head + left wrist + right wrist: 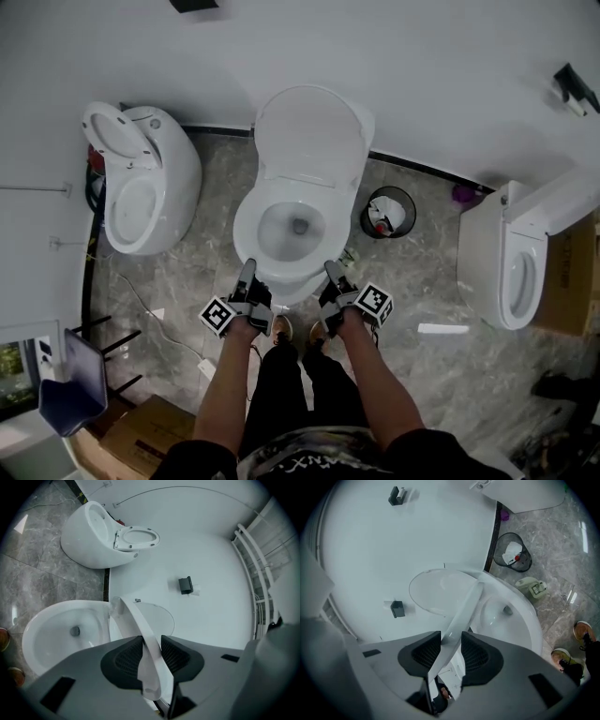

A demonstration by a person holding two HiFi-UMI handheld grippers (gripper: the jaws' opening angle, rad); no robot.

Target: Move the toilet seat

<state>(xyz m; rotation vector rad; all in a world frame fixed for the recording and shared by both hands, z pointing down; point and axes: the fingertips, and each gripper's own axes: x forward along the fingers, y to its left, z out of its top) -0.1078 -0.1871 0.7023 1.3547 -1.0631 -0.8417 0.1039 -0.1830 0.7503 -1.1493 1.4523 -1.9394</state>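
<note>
The white toilet seat (246, 223) belongs to the middle toilet, whose lid (309, 131) leans back against the wall. My left gripper (247, 272) holds the seat's front left and my right gripper (331, 272) its front right. In the left gripper view the seat (136, 620) runs edge-on between the pads of the left gripper (151, 653), tilted up between the bowl (61, 634) and the lid (161, 618). In the right gripper view the seat (464, 611) likewise passes through my right gripper (451, 648), with the bowl (506, 616) on its right. Both pairs of pads press on it.
A second toilet (150, 178) stands at the left and a third (511, 262) at the right. A black waste bin (388, 212) sits by the wall right of the middle toilet. Near my feet are a cardboard box (141, 436) and a blue chair (70, 380).
</note>
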